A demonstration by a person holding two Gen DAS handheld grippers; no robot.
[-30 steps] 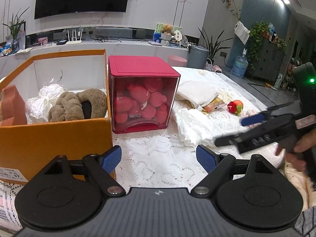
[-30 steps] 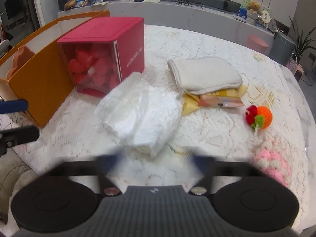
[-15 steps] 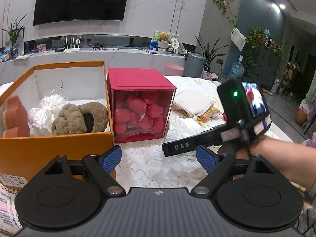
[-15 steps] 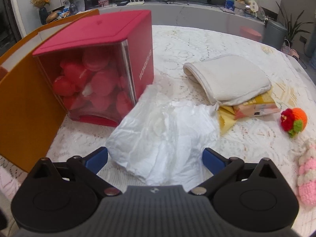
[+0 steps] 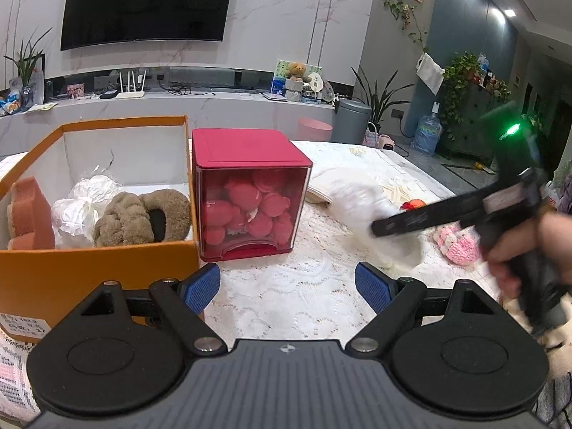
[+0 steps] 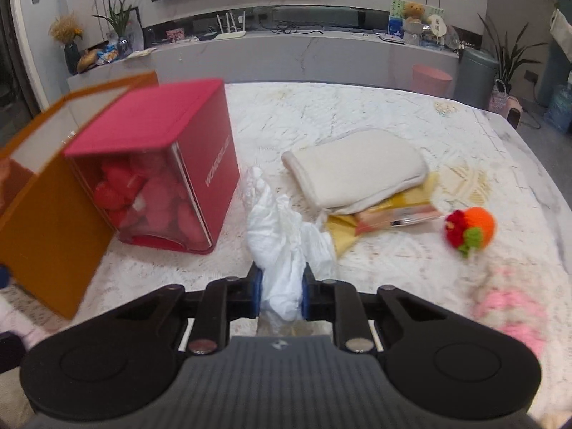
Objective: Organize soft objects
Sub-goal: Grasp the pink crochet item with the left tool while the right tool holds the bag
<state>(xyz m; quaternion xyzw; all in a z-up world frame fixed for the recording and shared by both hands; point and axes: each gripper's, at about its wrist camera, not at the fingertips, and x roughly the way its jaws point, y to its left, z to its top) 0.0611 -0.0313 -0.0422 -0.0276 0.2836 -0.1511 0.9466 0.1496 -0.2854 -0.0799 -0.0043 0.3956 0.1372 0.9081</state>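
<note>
Half a second ago the right gripper straddled the white cloth with its jaws wide; now they are clamped on its near end, the rest trailing ahead of the fingertips toward the red box. Left of that box stands the orange box, holding a brown plush. A folded towel lies ahead and right of the clamped cloth. Nearer the viewer, the left gripper is spread wide with nothing between its pads, the orange box at its left fingertip.
</note>
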